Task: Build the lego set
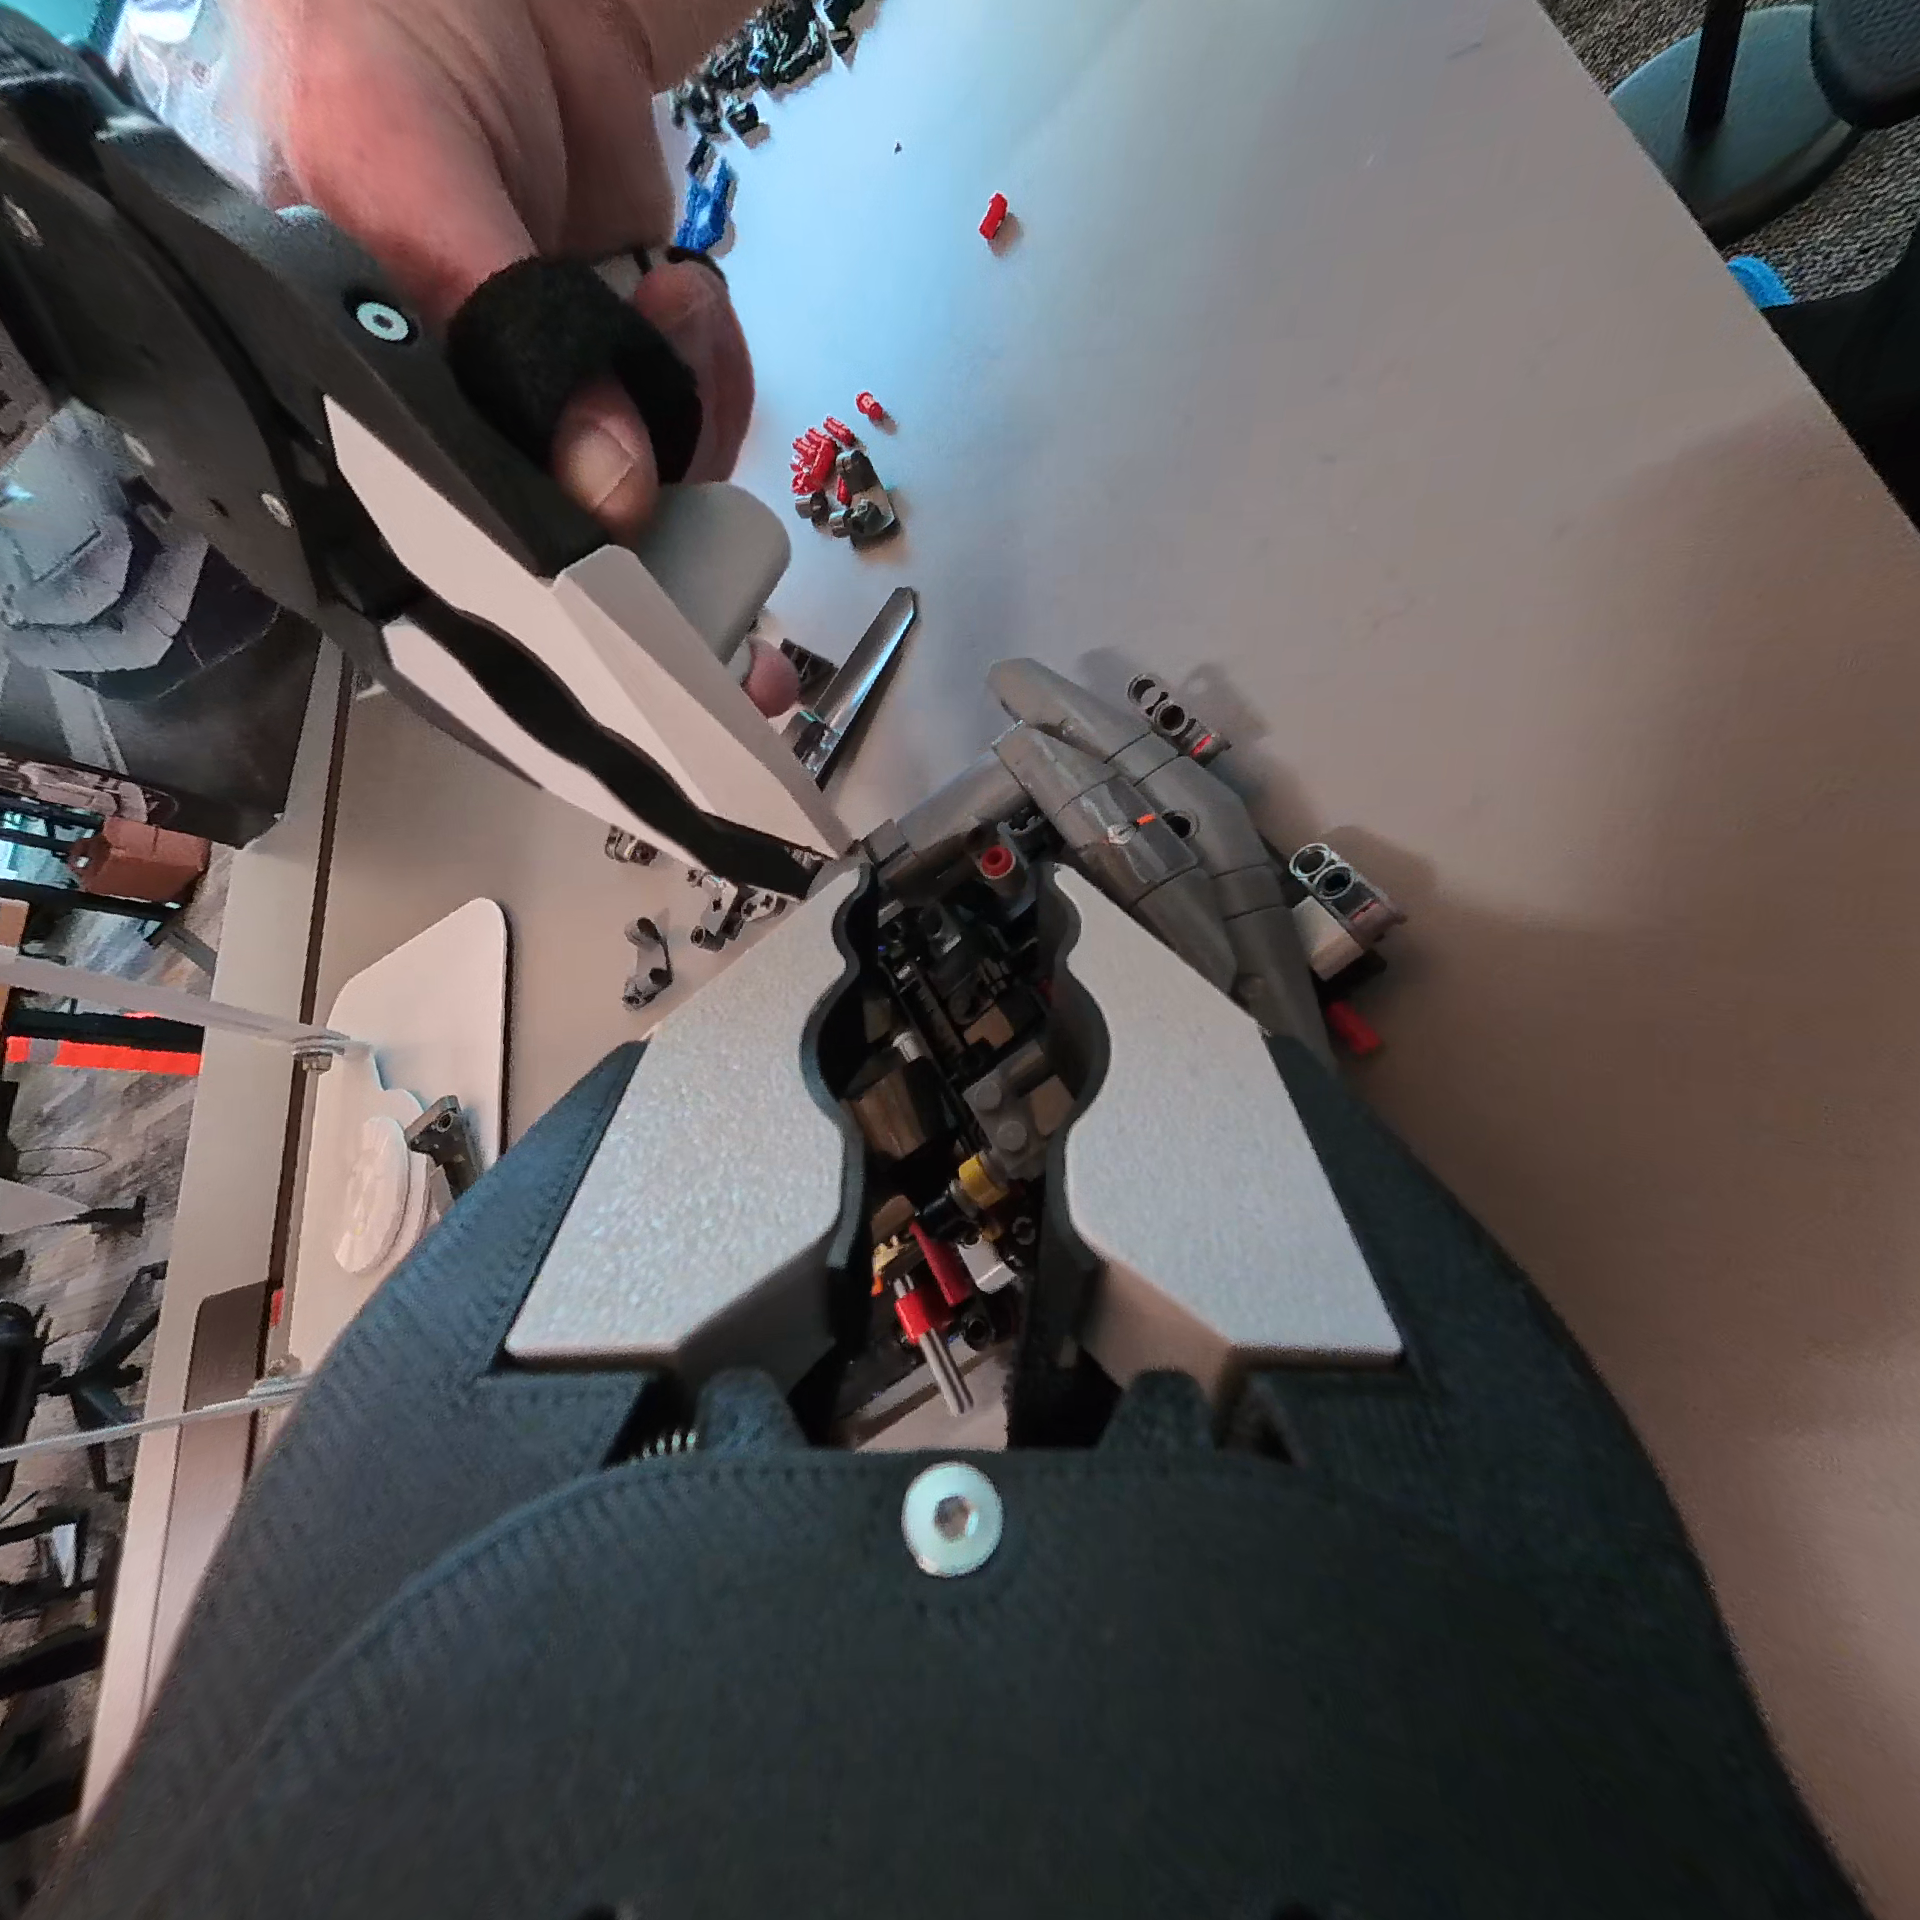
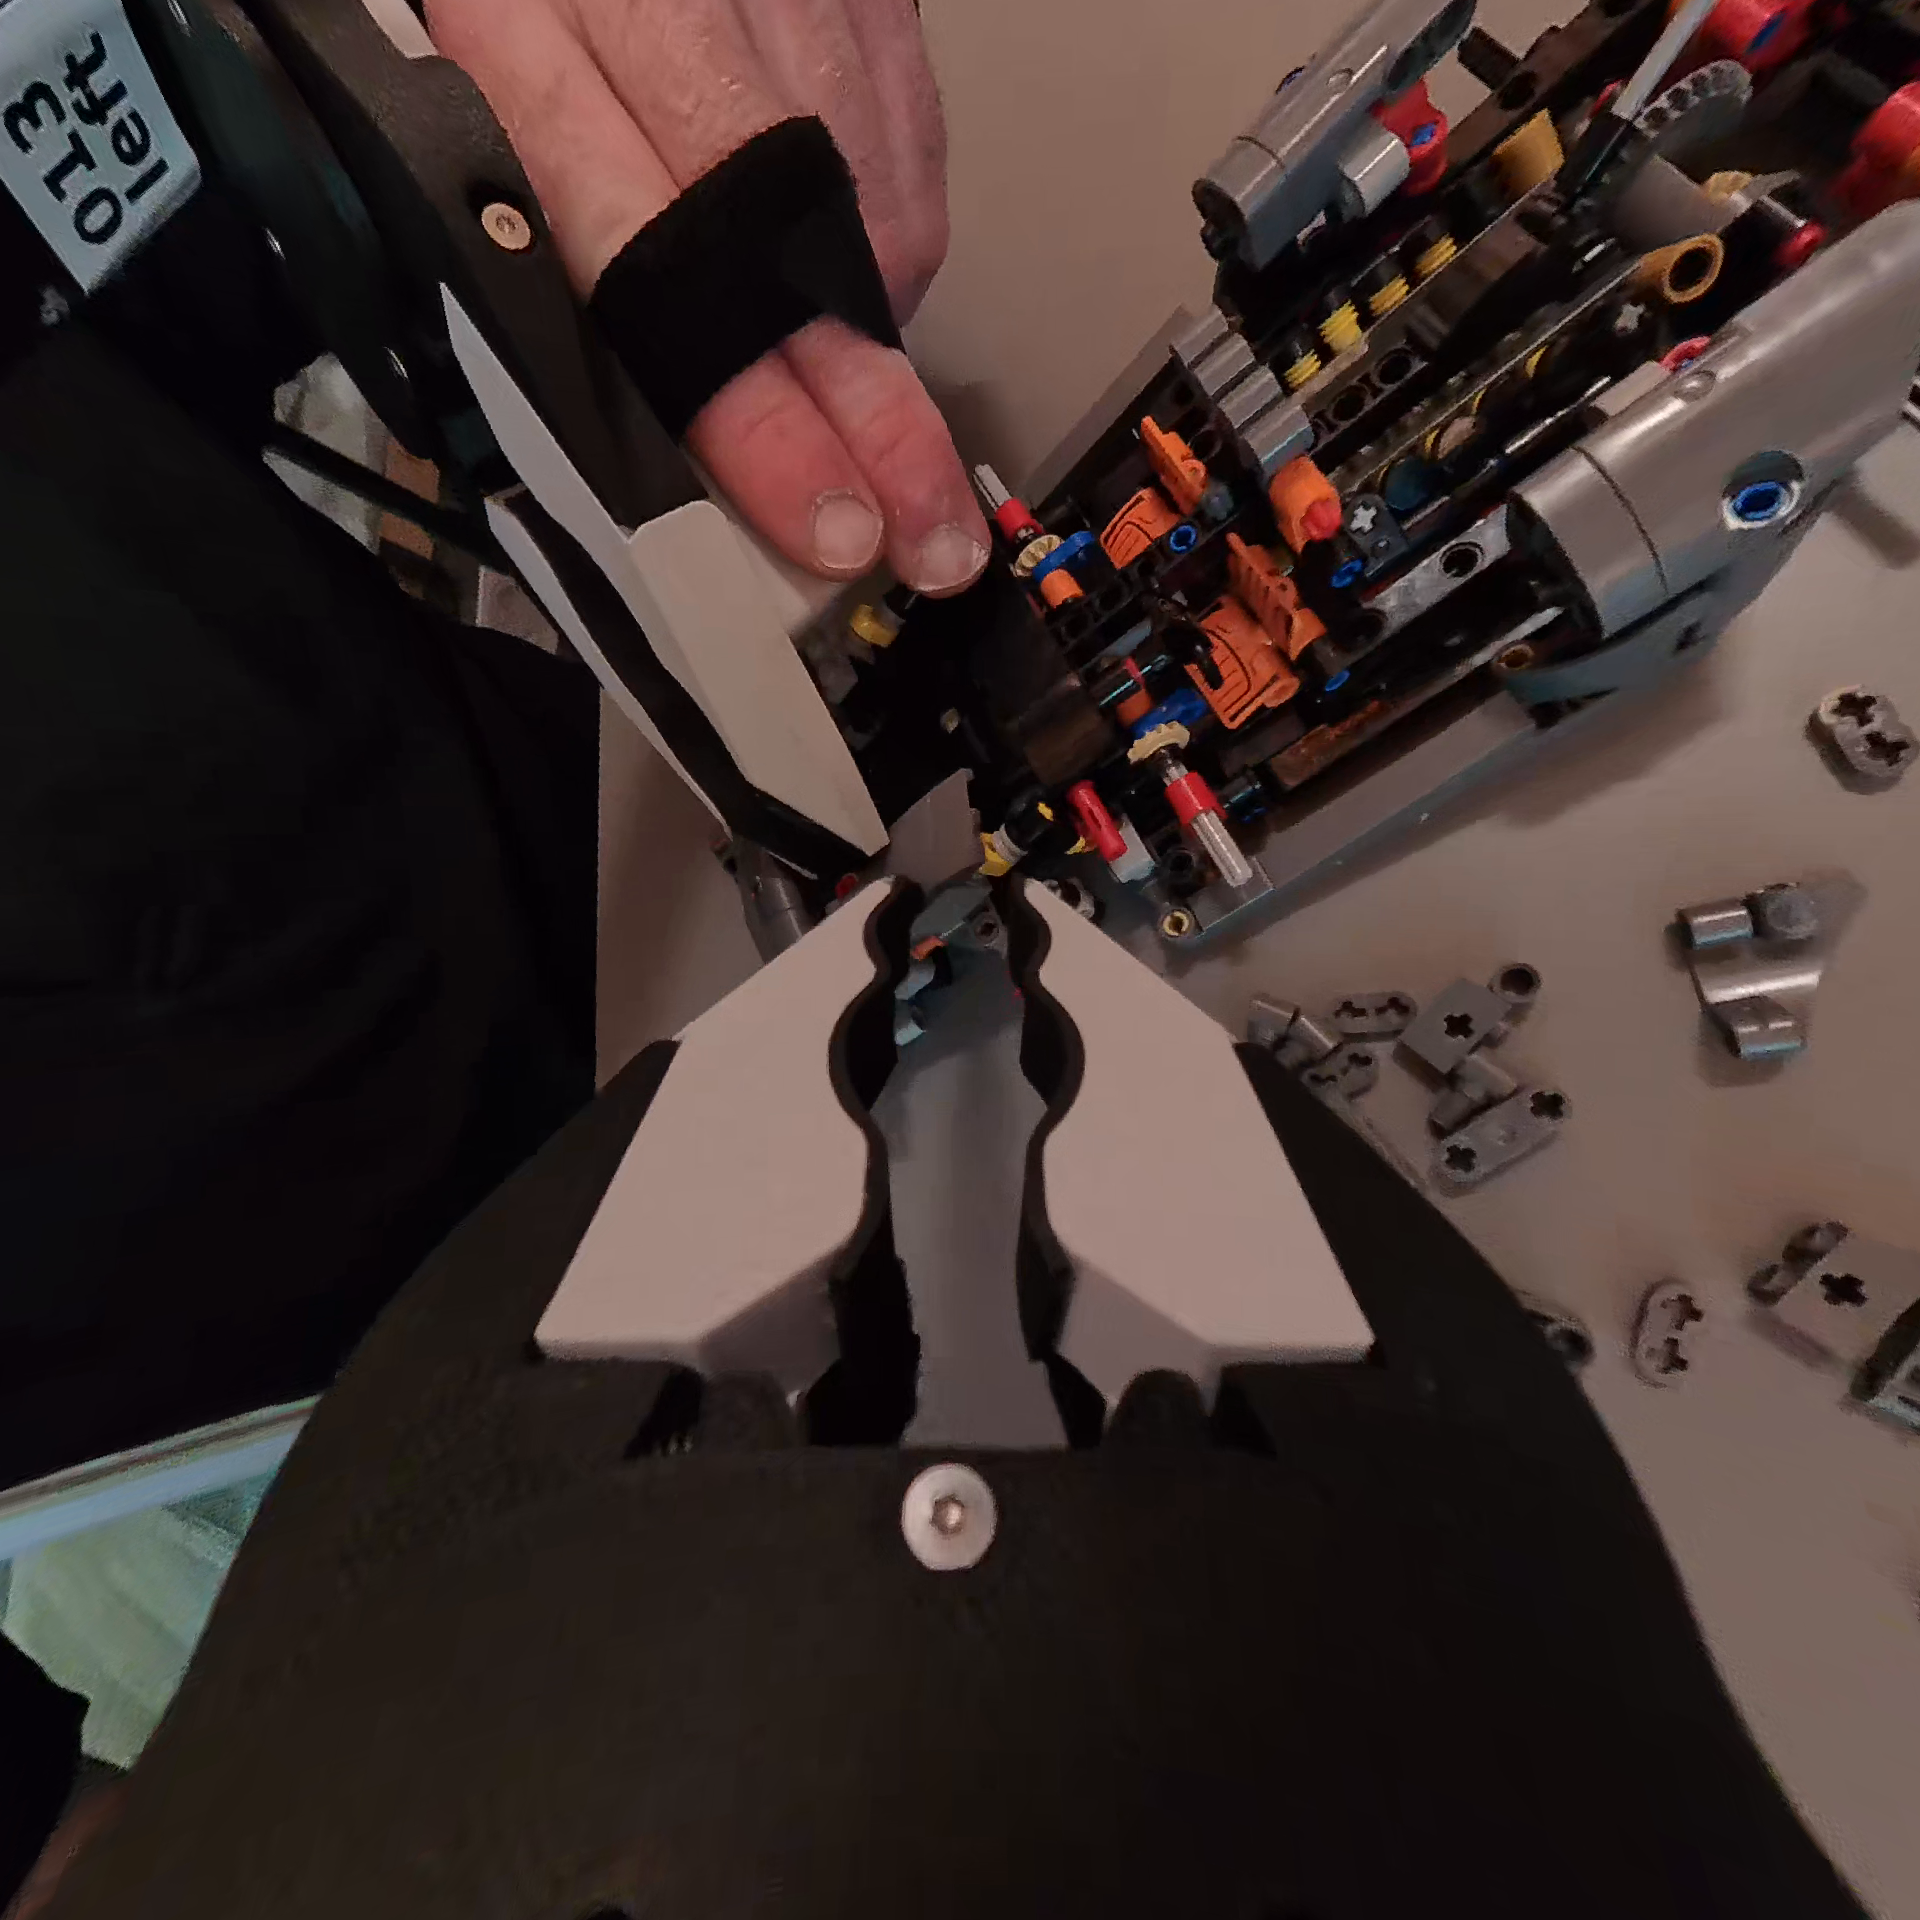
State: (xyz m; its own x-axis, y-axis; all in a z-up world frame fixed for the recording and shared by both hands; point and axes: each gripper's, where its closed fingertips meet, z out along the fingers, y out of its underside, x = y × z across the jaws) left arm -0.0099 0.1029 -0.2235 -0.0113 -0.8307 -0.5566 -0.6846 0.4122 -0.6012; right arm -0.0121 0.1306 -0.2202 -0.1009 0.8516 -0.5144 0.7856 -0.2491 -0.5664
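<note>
A brick model of grey shell panels [image 1: 1143, 821] on a black frame with orange, red and yellow parts [image 2: 1247, 582] lies on the pale table [image 1: 1351, 416]. My left gripper [image 1: 961, 883] is shut on the model's black frame; the pads press it from both sides. It also shows in the right wrist view [image 2: 925, 831], coming in from the upper left. My right gripper [image 2: 961, 894] sits at the model's near end, with a small grey piece bearing an orange bit [image 2: 940, 951] between its pads. In the left wrist view the right gripper [image 1: 826, 873] meets the model's grey end.
Loose grey connectors [image 2: 1455, 1070] lie to the right of the model. Red pins [image 1: 821, 457], blue parts [image 1: 712, 208] and a heap of black parts [image 1: 769, 62] lie farther off. A white board [image 1: 416, 1039] lies at the left. The table edge [image 1: 1766, 416] runs along the right.
</note>
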